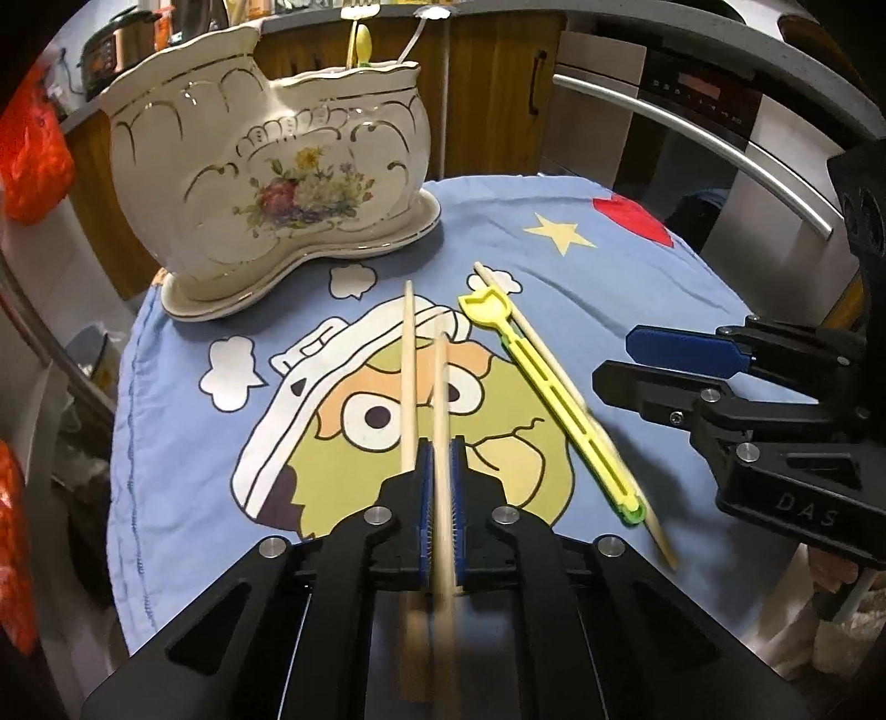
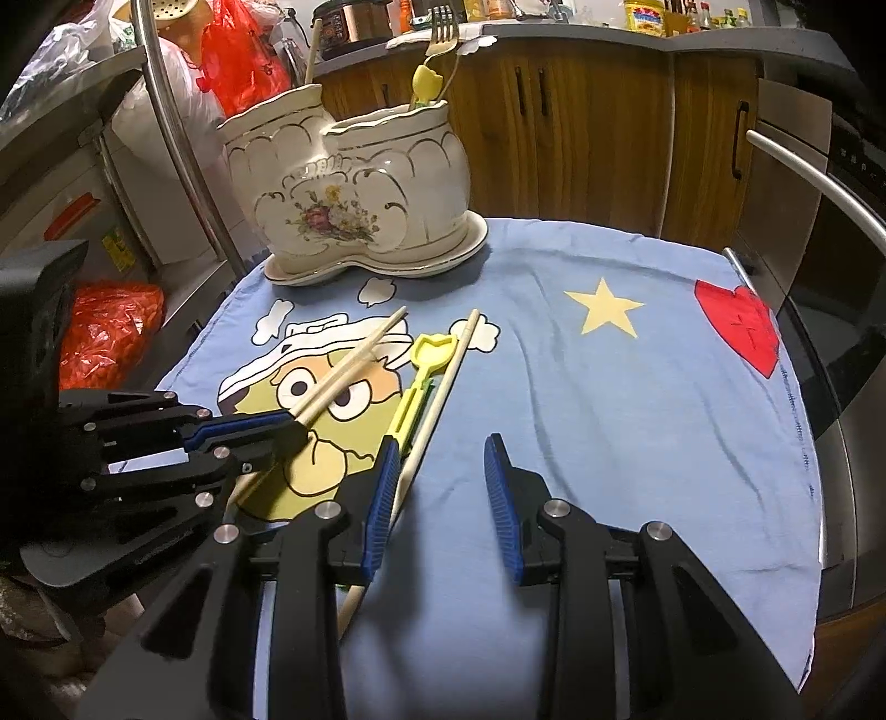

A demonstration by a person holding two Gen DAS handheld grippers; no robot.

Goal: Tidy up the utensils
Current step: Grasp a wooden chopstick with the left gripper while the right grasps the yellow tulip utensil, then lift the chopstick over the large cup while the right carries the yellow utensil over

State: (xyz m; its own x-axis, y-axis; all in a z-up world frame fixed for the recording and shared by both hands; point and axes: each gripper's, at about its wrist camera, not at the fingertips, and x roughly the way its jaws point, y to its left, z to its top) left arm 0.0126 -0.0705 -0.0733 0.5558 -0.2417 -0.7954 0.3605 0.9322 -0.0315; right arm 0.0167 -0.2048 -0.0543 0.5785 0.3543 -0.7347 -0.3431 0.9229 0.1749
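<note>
My left gripper [image 1: 441,450] is shut on a pair of wooden chopsticks [image 1: 410,365], held above the blue cartoon cloth [image 1: 554,288]; it also shows in the right wrist view [image 2: 296,429] with the chopsticks [image 2: 354,365]. A single wooden chopstick [image 1: 554,360] and a yellow plastic utensil [image 1: 548,376] lie on the cloth; both show in the right wrist view, chopstick [image 2: 443,399] and yellow utensil [image 2: 415,393]. My right gripper [image 2: 443,465] is open, its left finger beside them; it shows at the right of the left wrist view [image 1: 614,363]. A cream floral ceramic holder [image 1: 266,183] [image 2: 354,205] stands at the cloth's far left, holding a fork [image 2: 443,27] and other utensils.
Wooden cabinets [image 2: 581,127] and an oven with a steel handle [image 1: 692,149] stand behind the table. Red plastic bags [image 2: 105,332] and a counter with a cooker [image 2: 354,22] are at the left and back. The cloth's right side shows a star [image 2: 603,307] and heart [image 2: 742,327].
</note>
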